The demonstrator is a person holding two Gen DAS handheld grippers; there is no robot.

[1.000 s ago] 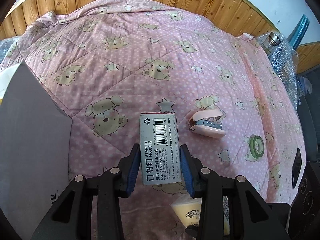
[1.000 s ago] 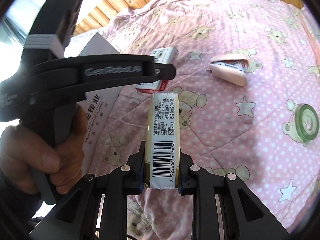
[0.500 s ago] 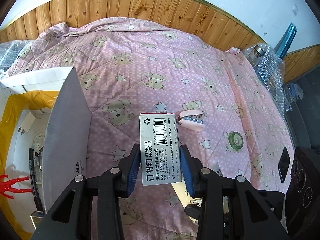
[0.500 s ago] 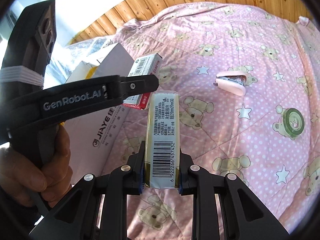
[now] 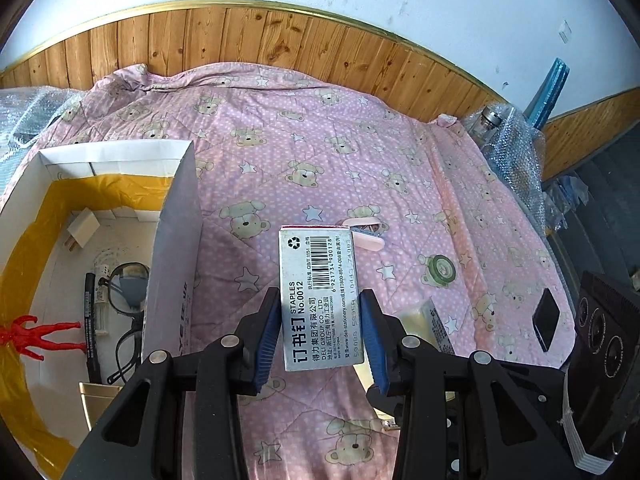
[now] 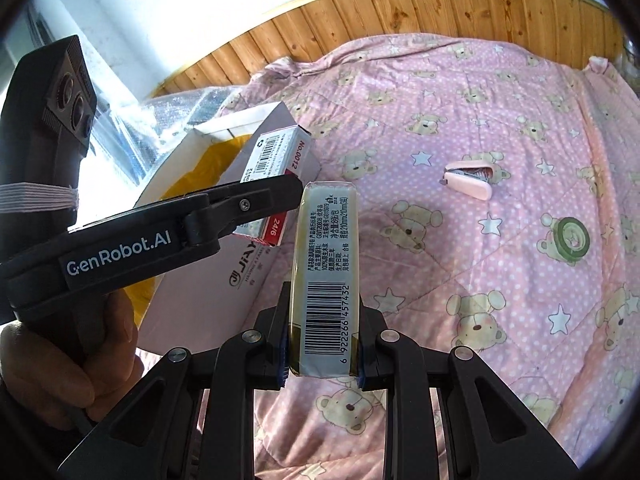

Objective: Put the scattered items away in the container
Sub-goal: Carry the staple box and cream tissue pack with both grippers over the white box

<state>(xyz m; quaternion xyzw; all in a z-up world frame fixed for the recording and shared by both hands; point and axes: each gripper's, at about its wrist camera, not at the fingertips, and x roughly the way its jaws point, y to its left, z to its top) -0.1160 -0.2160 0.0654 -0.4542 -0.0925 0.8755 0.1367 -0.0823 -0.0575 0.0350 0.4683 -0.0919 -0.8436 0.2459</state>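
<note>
In the left wrist view, the left gripper (image 5: 322,334) sits at the bottom centre, its blue-padded fingers (image 5: 267,338) clamped on a grey cardboard box of staples (image 5: 320,292) held above the pink bear-print quilt (image 5: 320,160) on the bed. At the left of the frame stands the open white cardboard box with yellow lining (image 5: 176,216), holding black-framed glasses (image 5: 124,312), a black pen (image 5: 91,320), a white plug adapter (image 5: 82,232) and a red figure (image 5: 36,334). A pink stapler (image 5: 366,234) lies just past the staple box; a green tape roll (image 5: 440,270) lies at the right, and a black phone (image 5: 546,318) further right.

In the right wrist view, the right gripper (image 6: 322,344) at the bottom centre pinches a yellowish tissue pack with a barcode (image 6: 324,276). At the left a hand (image 6: 60,368) grips the left gripper's handle, the staple box above the container's near wall. The stapler and tape lie on the quilt at the right.
</note>
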